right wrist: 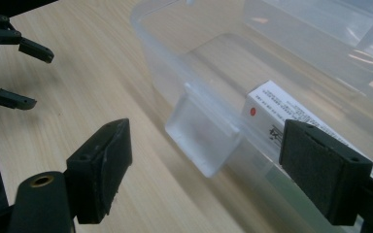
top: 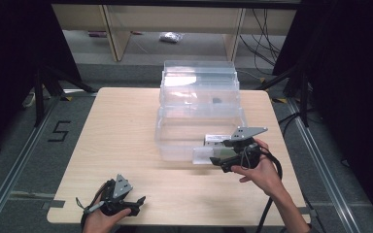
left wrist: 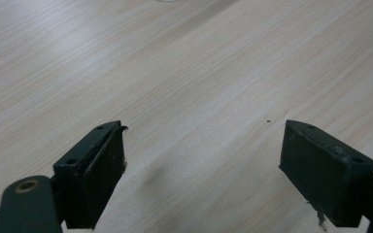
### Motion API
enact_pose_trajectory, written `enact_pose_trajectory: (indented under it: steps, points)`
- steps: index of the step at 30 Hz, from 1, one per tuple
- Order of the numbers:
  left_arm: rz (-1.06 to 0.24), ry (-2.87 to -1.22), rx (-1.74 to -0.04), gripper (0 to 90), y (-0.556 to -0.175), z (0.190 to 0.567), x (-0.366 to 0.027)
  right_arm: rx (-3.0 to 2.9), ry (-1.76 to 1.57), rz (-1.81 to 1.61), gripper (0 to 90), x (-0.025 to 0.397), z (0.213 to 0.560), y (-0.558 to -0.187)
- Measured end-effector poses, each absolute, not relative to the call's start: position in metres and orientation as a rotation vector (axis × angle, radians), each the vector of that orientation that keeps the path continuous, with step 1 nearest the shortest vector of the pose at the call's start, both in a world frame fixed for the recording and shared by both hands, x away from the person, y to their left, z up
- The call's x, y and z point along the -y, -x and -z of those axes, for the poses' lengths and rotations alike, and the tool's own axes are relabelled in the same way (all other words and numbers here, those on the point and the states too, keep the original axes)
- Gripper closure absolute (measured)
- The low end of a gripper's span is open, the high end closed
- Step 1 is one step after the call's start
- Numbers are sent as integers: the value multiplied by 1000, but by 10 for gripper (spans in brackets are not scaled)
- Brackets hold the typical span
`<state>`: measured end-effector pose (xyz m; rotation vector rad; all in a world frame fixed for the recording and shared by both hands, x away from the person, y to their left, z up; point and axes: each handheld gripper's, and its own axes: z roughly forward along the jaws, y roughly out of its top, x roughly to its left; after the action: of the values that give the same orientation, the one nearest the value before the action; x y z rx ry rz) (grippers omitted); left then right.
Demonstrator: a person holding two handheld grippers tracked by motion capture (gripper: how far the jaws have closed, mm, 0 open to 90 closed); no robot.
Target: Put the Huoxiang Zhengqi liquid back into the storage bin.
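While my right hand-held gripper (top: pixel 218 162) hovers at the near right corner of the clear plastic box (top: pixel 175 141), its jaws stand wide apart with nothing between them, framing the box's frosted latch tab (right wrist: pixel 201 133). Inside the box, against the near wall, lies a white carton (right wrist: pixel 281 114) with printed text. My left hand-held gripper (top: pixel 138 204) rests low at the near left of the worktop (top: pixel 121 131), well apart from the box, jaws spread wide over bare wood.
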<state>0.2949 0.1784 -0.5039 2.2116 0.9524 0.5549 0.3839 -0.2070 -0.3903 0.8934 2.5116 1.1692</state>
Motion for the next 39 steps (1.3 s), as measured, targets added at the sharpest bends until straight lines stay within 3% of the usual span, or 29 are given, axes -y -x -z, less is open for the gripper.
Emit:
enact_pose_trajectory:
  steps: [39]
  points:
    - [-572,-2171,-927,158,-295,503,-179,-2505,-947,-1223,174,208,443,-341]
